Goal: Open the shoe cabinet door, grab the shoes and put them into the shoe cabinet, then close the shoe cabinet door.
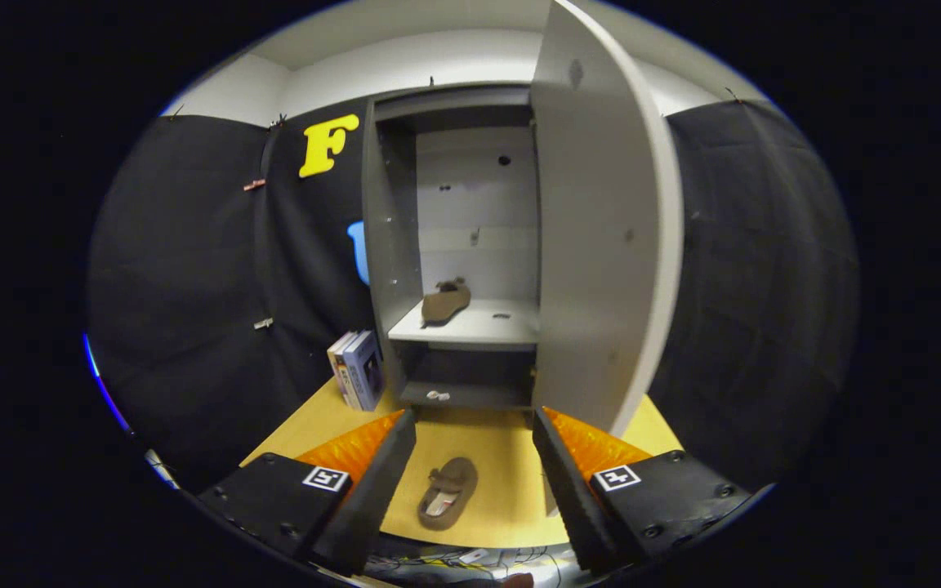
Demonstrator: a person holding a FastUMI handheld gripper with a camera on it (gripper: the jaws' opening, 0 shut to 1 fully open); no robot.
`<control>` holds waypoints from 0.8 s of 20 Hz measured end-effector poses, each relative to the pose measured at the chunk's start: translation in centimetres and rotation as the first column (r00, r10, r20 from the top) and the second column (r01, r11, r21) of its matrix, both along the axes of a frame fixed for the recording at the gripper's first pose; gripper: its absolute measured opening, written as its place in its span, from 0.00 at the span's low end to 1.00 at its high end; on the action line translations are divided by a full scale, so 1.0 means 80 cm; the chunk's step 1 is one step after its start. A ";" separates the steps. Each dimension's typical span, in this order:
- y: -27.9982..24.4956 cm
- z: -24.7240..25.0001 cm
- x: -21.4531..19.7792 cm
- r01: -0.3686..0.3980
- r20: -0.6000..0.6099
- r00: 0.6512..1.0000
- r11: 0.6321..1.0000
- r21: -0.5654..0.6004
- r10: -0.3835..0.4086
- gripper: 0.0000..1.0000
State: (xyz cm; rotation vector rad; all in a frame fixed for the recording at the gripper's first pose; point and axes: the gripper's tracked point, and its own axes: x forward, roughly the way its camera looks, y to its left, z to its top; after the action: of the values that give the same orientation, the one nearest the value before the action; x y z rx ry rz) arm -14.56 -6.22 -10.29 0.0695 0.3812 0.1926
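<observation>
The grey shoe cabinet [393, 245] stands ahead of me on a wooden tabletop, and its door [601, 245] is swung wide open to the right. One brown sandal [444, 300] lies on the cabinet's middle shelf [487, 327], toward the left. A second brown sandal [447, 492] lies on the tabletop below, between my fingers and well short of the cabinet. My gripper [473, 425] is open and hovers above the table with nothing held.
A few boxed books [356, 369] lean against the cabinet's left side. A small pale object [438, 396] lies on the cabinet's bottom shelf. The wooden tabletop [503, 457] runs from the cabinet toward me, with cables [454, 562] at its near edge.
</observation>
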 end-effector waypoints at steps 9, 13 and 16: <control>0.098 -0.282 0.009 -0.016 -0.428 0.904 1.000 0.018 0.022 0.95; 0.108 -0.376 0.028 0.035 -0.524 0.851 0.999 0.021 -0.019 0.95; 0.109 -0.427 0.048 0.053 -0.550 0.833 0.999 -0.012 -0.051 0.95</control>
State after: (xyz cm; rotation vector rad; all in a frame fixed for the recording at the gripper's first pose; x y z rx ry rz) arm -10.69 2.51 -44.45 0.1407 0.9589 0.1150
